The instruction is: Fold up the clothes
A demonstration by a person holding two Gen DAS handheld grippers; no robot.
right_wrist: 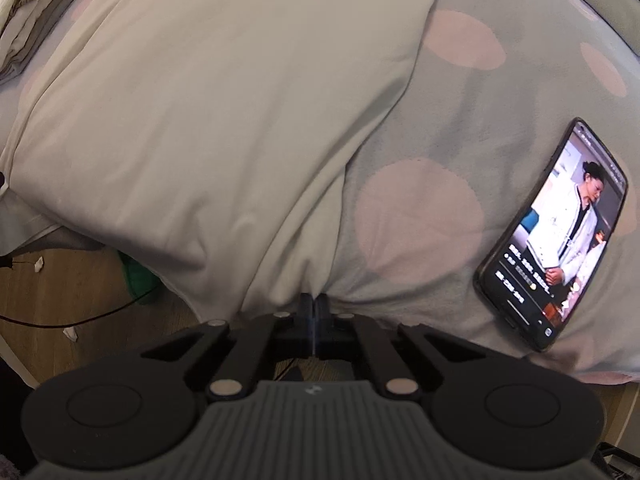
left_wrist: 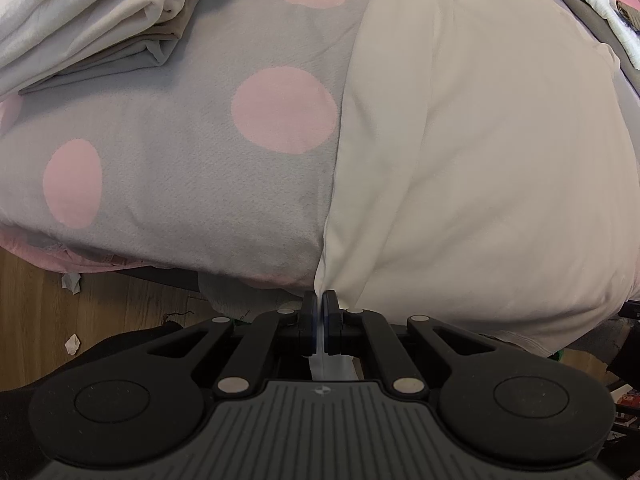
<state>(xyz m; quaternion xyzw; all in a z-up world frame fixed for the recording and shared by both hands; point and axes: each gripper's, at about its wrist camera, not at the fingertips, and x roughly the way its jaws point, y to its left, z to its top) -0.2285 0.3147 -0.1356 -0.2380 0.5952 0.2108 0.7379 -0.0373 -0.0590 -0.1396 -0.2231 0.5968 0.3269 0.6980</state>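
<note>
Left gripper (left_wrist: 319,302) clenched on cream garment's (left_wrist: 480,152) near left corner, right gripper (right_wrist: 314,305) clenched on its near right corner at the bed (left_wrist: 180,184) edge; cloth looks light, limp, non-slippery, so corner holds suit folding.

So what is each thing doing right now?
Left gripper: shut on the cream garment's near edge.
Right gripper: shut on the same garment's edge.
Cream garment: spread over the spotted blanket.
Folded stack: folded, lying on the blanket.
Phone: screen on, lying flat.
</note>
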